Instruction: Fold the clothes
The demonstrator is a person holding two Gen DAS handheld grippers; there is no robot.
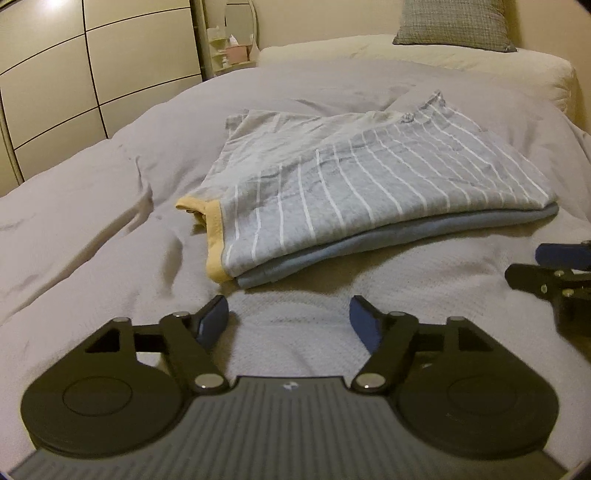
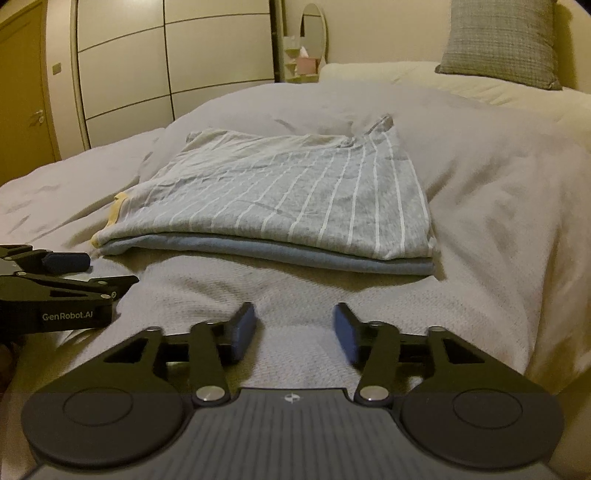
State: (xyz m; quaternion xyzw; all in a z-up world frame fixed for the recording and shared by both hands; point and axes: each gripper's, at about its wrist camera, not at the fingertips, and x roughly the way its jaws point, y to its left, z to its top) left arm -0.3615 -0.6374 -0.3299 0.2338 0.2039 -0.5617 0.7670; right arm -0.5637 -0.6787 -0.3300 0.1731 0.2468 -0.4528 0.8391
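Here, left to right across the frames:

Wardrobe (image 1: 92, 85): pale panelled doors with dark seams, upper left of the left wrist view; the same doors fill the upper left of the right wrist view.

Oval mirror (image 2: 314, 33): top centre, above a small shelf holding a pink box, too small to make out further.

Bed cover (image 1: 92, 229): grey, creased, filling the middle of both frames; a textured white patch lies at lower centre under the grippers.

Left gripper (image 1: 288, 317): bottom centre of the left wrist view, blue-padded fingers spread wide with only the cover between them, gripping nothing; it also shows at the left edge of the right wrist view.

Striped shirt (image 1: 351, 184): grey with thin white stripes, folded into a flat stack at frame centre, a plain blue-grey layer showing beneath its near edge and a yellow cuff (image 1: 214, 240) at its lower left corner. It lies on the cover just beyond both grippers, touched by neither.

Right gripper (image 2: 294, 332): bottom centre of the right wrist view, fingers parted and empty.

Checked cushion (image 1: 458, 22): grey-green, upper right, resting on a cream pillow (image 1: 424, 55).
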